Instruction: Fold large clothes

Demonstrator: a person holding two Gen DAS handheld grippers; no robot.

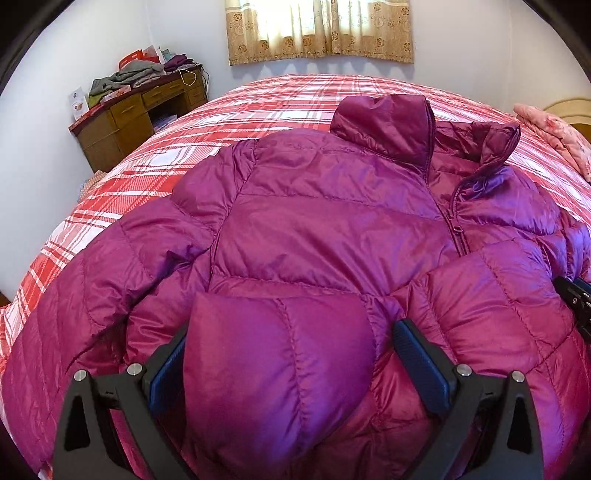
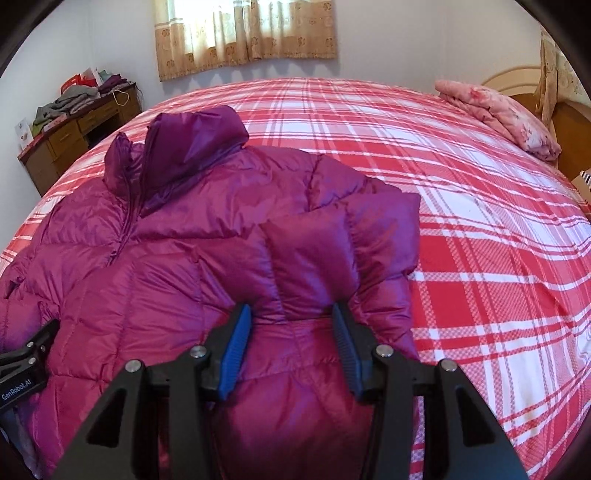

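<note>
A magenta puffer jacket (image 1: 314, 221) lies front-up on the red plaid bed, collar toward the far wall, zipper partly open. My left gripper (image 1: 288, 347) holds a folded-up puffy part of the jacket's hem (image 1: 273, 369) between its blue pads. My right gripper (image 2: 291, 325) is closed on another raised fold of the jacket (image 2: 310, 258) on its right side. The jacket also shows in the right wrist view (image 2: 166, 266). The right gripper's body shows at the right edge of the left wrist view (image 1: 576, 299), and the left gripper's body at the left edge of the right wrist view (image 2: 26, 362).
The red plaid bed (image 2: 461, 221) extends far and right of the jacket. A folded pink quilt (image 2: 498, 110) lies by the wooden headboard. A wooden desk (image 1: 125, 122) piled with clothes stands at far left. Curtains (image 1: 321, 29) hang on the far wall.
</note>
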